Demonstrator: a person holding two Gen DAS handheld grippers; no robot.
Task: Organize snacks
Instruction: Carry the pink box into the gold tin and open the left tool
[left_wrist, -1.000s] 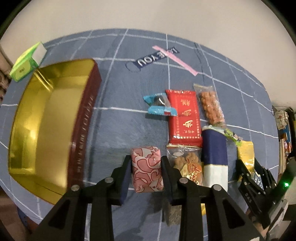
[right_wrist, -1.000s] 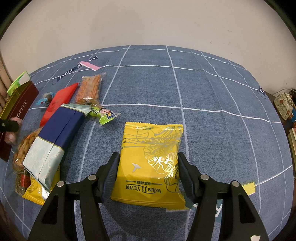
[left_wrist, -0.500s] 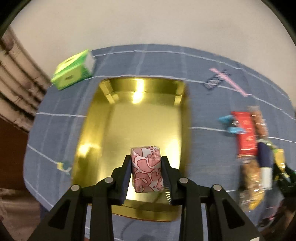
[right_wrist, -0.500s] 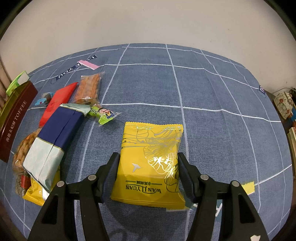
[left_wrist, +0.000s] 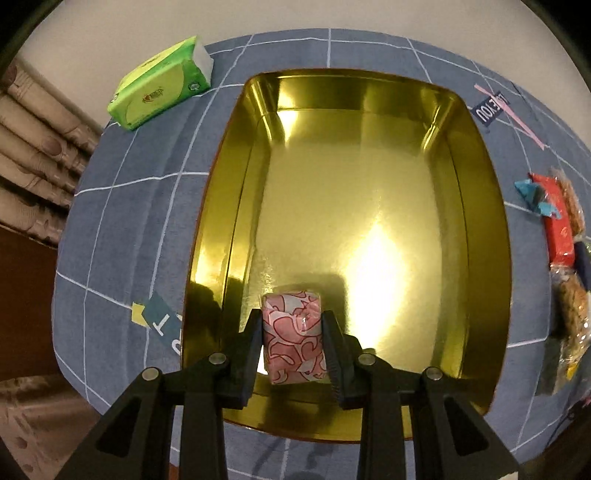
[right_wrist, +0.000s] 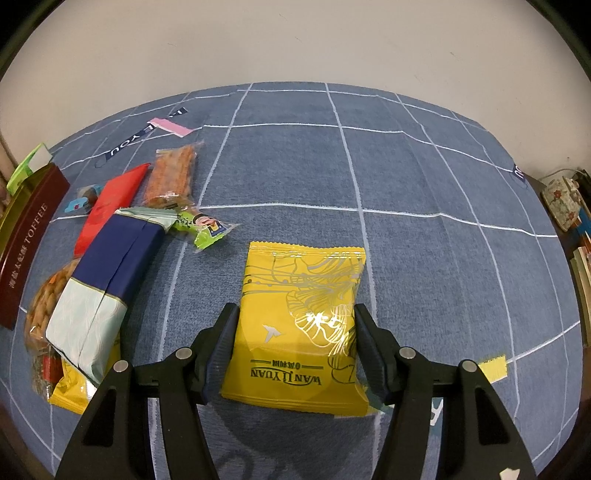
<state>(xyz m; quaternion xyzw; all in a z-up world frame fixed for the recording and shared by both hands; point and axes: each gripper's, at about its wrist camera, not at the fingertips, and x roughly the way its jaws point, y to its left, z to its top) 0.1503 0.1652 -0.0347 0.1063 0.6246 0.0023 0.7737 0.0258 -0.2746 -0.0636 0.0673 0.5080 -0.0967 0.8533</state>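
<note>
Two snacks sit in your grippers right now; your left gripper (left_wrist: 291, 332) pinches a small pink and white wrapped snack (left_wrist: 293, 338) tight between its two pads, and you hold it just over the near end of the gold tin (left_wrist: 476, 236); the tin is open, shiny inside, and has nothing else in it that you can see; its outside wall is dark red with the word TOFFEE on it, as the right wrist view shows (right_wrist: 26, 254).

Your right gripper (right_wrist: 295, 332) has a yellow packet (right_wrist: 299, 325) between its fingers; the jaws are partly spread and the pads sit right at the packet's two side edges; you cannot tell for sure if they press it; the packet lies flat on the blue cloth with white lines (right_wrist: 424, 266), well to the right of the tin.

Between the tin and the yellow packet lies a pile of other snacks: a big navy and pale blue pack (right_wrist: 99, 291) rests on top of a clear bag of nuts (right_wrist: 40, 306) and another yellow bag (right_wrist: 70, 395); beside them are a red packet (right_wrist: 110, 203), an orange stick pack (right_wrist: 171, 177), a small green sweet (right_wrist: 201, 227) and a little blue one (right_wrist: 79, 201).

Past the tin's far left corner lies a green tissue pack (left_wrist: 159, 85); left of the tin, off the cloth, hang folds of a beige curtain (left_wrist: 33, 158).
</note>
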